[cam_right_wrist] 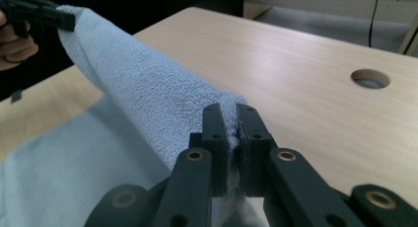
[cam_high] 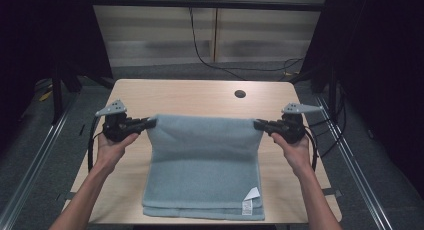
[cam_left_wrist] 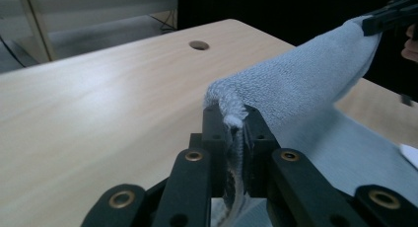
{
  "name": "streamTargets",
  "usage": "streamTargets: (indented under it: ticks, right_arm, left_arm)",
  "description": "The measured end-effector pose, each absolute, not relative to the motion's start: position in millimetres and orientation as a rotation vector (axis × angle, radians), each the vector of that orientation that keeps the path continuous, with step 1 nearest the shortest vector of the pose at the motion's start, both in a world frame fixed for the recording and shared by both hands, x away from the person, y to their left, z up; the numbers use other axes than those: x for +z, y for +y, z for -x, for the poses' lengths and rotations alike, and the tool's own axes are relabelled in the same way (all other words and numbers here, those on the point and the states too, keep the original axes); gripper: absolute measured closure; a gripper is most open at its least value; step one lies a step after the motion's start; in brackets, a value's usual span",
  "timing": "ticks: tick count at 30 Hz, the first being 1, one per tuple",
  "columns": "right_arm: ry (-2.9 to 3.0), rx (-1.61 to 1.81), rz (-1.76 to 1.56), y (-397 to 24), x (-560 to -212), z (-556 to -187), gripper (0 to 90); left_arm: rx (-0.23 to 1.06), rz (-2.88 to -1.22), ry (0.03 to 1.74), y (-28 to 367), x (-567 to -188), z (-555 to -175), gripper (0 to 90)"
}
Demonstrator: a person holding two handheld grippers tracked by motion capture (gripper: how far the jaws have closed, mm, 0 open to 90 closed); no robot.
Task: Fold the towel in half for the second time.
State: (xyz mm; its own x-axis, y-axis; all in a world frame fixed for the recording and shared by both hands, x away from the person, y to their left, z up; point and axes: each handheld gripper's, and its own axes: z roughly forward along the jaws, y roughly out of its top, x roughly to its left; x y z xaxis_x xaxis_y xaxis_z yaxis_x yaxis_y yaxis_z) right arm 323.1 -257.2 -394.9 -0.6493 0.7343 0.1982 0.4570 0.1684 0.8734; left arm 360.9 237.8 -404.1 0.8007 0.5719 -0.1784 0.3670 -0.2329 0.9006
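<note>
With the left gripper (cam_high: 150, 122) and right gripper (cam_high: 258, 124) each pinching a far corner of the towel (cam_high: 205, 165), hold the lifted edge taut and level, then fold it squarely toward the near edge.

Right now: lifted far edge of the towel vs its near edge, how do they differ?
The far edge is raised off the table, pulled taut between the left gripper and right gripper; the near edge lies flat, ungripped. The near edge carries the white label; the far edge shows none. Both are the same blue terry.

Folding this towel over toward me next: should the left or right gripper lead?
Neither, probably: left gripper and right gripper each pinch a far corner of the blue towel at equal height, so move together.
</note>
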Motion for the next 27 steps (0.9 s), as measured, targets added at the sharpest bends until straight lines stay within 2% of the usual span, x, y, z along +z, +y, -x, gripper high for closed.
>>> streamTargets:
  ticks: [3, 4, 10, 12, 14, 15, 18, 19, 21, 23, 27]
  right_arm:
    - [2.221, 1.472, -1.097, -255.5, -402.2, -289.5, 84.5]
    - [2.221, 1.472, -1.097, -255.5, -402.2, -289.5, 84.5]
    - [2.274, 1.454, -1.086, -252.6, -425.8, -237.4, 83.1]
    - [2.283, 1.468, -1.091, -252.1, -431.2, -230.8, 82.6]
    - [2.348, 1.428, -1.121, -249.2, -447.6, -215.6, 74.9]
    - [2.357, 1.397, -1.134, -248.7, -451.7, -211.2, 69.9]
    - [2.354, 1.424, -1.153, -252.7, -456.4, -203.0, 62.3]
    - [2.354, 1.424, -1.153, -252.7, -456.4, -203.0, 62.3]
    - [2.299, 1.47, -1.17, -258.0, -453.7, -202.9, 56.8]
    - [2.228, 1.509, -1.191, -263.0, -450.4, -203.9, 53.5]
    - [2.194, 1.507, -1.225, -269.6, -452.6, -209.1, 52.2]
  left_arm:
    - [0.195, -1.833, 0.695, 242.2, -410.8, -339.2, 83.1]
    - [0.192, -1.839, 0.696, 243.1, -413.5, -332.5, 83.1]
    - [0.103, -1.857, 0.678, 251.5, -438.6, -286.8, 82.0]
    - [0.086, -1.869, 0.672, 253.3, -443.3, -282.2, 80.3]
    - [0.133, -1.887, 0.678, 255.9, -449.4, -272.9, 74.5]
    - [0.117, -1.882, 0.678, 258.6, -451.5, -271.4, 70.1]
    - [0.088, -1.811, 0.712, 267.0, -452.3, -273.8, 58.8]
    - [0.103, -1.802, 0.729, 268.9, -451.8, -275.9, 58.8]
    - [0.125, -1.79, 0.771, 272.0, -452.6, -280.1, 50.8]
    - [0.145, -1.797, 0.801, 274.0, -455.8, -283.6, 48.4]
    - [0.155, -1.815, 0.838, 278.3, -463.2, -288.3, 42.7]
